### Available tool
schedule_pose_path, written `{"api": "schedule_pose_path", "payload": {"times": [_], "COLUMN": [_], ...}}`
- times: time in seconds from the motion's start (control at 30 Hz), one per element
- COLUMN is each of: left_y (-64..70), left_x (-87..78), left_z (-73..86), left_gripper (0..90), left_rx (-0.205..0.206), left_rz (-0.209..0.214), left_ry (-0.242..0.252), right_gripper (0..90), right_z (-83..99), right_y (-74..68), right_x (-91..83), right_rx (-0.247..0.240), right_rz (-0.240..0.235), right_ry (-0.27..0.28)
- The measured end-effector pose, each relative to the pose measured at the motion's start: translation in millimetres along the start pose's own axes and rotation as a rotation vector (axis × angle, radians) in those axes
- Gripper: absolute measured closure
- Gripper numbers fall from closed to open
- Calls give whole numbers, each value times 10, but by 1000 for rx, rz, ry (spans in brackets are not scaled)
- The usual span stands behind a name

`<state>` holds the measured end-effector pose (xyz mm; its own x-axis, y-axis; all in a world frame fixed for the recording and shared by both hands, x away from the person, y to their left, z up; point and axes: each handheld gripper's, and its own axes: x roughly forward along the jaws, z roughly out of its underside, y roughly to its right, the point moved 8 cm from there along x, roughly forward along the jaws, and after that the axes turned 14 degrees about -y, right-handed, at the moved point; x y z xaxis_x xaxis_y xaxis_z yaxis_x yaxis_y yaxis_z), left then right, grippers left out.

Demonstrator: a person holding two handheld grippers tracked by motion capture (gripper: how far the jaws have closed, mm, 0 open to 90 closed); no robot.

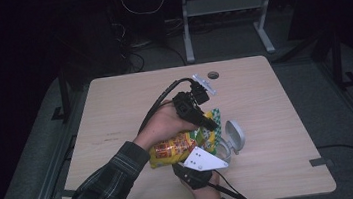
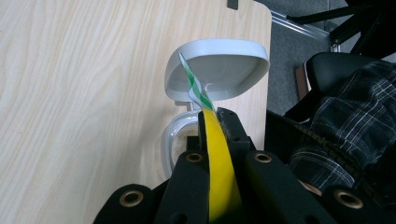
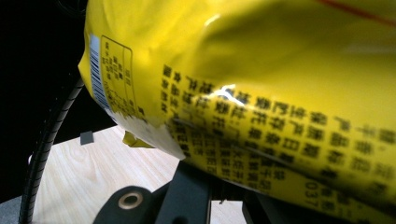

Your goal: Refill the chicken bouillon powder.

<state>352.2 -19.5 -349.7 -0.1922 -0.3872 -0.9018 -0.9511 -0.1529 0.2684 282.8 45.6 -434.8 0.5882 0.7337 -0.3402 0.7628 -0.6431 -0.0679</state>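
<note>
Left gripper (image 1: 211,124) is clamped on the green-striped top edge of a yellow snack bag (image 1: 180,147), holding it tipped over a clear jug (image 1: 220,150) whose grey hinged lid (image 2: 219,70) stands open. Right gripper (image 1: 192,170) sits under the bag's lower end; the bag's printed back (image 3: 280,116) covers its jaws, so I cannot tell whether they grip it. Judging from this, the lid is already up and the bag brought to the mouth; opening or emptying it seems left to do. All this hangs above a pale wooden table (image 1: 116,116), near its front edge, in a dim room with grey carpet (image 1: 348,125) and a desk frame (image 1: 225,18) behind.
</note>
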Motion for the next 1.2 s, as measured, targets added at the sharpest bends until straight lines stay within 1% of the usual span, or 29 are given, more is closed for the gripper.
{"api": "schedule_pose_path", "payload": {"times": [0.17,0.63,0.73,0.77,1.07,1.2], "left_y": [2,-4,-6,-8,-12,-14], "left_x": [6,22,26,25,37,35], "left_z": [-1,1,0,1,-10,-19], "left_gripper": [899,899,899,899,899,899], "left_rx": [-6,-6,-8,-6,-15,-11], "left_rz": [2,0,0,-1,-2,-6], "left_ry": [-4,-14,-15,-18,-25,-33], "right_gripper": [900,900,900,900,900,900], "right_z": [0,4,5,10,5,-3], "right_y": [-1,-6,-6,-13,-1,5], "right_x": [1,2,3,2,2,-3], "right_rx": [0,4,5,13,13,17], "right_rz": [0,-5,-6,-10,-9,-11], "right_ry": [0,0,-1,-6,0,5]}}
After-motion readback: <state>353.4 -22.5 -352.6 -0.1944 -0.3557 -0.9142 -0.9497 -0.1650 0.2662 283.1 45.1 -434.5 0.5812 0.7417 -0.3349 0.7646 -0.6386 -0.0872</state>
